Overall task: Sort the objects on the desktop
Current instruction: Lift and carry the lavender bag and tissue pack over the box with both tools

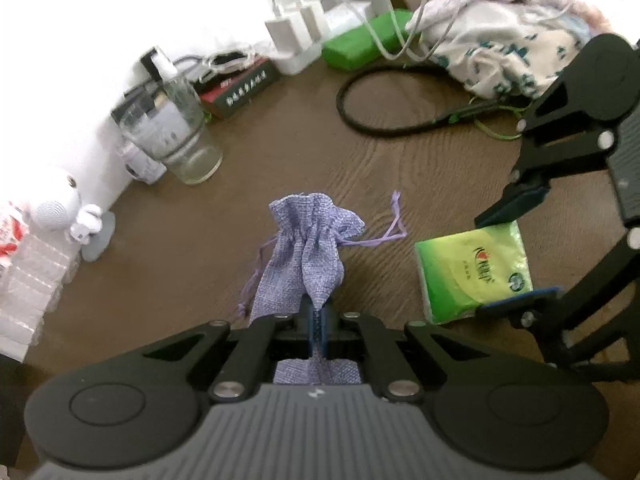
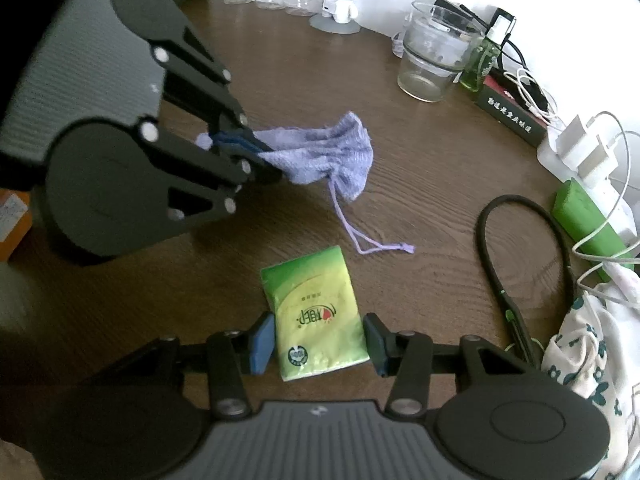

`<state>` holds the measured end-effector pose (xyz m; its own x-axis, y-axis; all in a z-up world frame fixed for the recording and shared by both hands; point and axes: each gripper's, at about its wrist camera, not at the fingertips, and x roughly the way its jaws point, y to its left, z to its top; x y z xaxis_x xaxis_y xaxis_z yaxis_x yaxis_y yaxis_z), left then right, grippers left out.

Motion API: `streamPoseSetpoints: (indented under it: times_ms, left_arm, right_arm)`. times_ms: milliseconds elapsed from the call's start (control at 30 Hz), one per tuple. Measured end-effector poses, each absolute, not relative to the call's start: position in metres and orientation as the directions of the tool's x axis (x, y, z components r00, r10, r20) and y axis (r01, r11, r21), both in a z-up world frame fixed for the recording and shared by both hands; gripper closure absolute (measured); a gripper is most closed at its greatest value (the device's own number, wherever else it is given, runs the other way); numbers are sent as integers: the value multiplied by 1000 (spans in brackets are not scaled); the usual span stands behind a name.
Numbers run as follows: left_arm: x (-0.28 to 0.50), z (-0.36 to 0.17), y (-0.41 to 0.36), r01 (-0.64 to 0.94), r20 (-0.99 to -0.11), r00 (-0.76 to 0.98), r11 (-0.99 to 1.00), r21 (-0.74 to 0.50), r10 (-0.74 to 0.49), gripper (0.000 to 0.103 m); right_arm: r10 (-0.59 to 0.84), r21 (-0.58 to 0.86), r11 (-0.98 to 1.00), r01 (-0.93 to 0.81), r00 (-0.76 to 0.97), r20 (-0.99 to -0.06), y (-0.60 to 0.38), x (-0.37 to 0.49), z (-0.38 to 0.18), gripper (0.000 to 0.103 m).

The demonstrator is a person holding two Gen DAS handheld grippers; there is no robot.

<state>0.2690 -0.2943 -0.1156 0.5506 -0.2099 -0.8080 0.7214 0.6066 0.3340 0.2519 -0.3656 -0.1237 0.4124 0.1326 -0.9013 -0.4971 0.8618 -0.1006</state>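
A purple drawstring pouch (image 1: 304, 256) lies on the brown wooden desk (image 1: 280, 152). My left gripper (image 1: 319, 322) is shut on the pouch's bottom edge; the right wrist view shows the same grip (image 2: 256, 148) on the pouch (image 2: 332, 156). A green tissue pack (image 2: 316, 312) lies flat on the desk. My right gripper (image 2: 318, 342) is open, with one blue pad on each side of the pack's near end. The left wrist view shows the pack (image 1: 472, 276) between the right gripper's pads (image 1: 516, 256).
A glass cup (image 1: 180, 136), a dark box (image 1: 240, 88), white chargers with cables (image 1: 296, 28), a green case (image 1: 360, 44), a black cord loop (image 1: 384, 100) and a floral cloth (image 1: 500, 48) line the back. A white figurine (image 1: 60, 212) and plastic bottles (image 1: 28, 280) stand left.
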Motion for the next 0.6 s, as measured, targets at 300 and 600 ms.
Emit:
streamPoseSetpoints:
  times_ms: [300, 600]
  left_arm:
    - [228, -73, -275, 687, -770, 592, 650, 325, -240, 99]
    - [170, -25, -227, 642, -740, 616, 717, 271, -271, 100]
  right_arm:
    - [149, -111, 866, -487, 463, -874, -354, 212, -90, 57]
    - [167, -124, 869, -479, 520, -838, -336, 158, -50, 57]
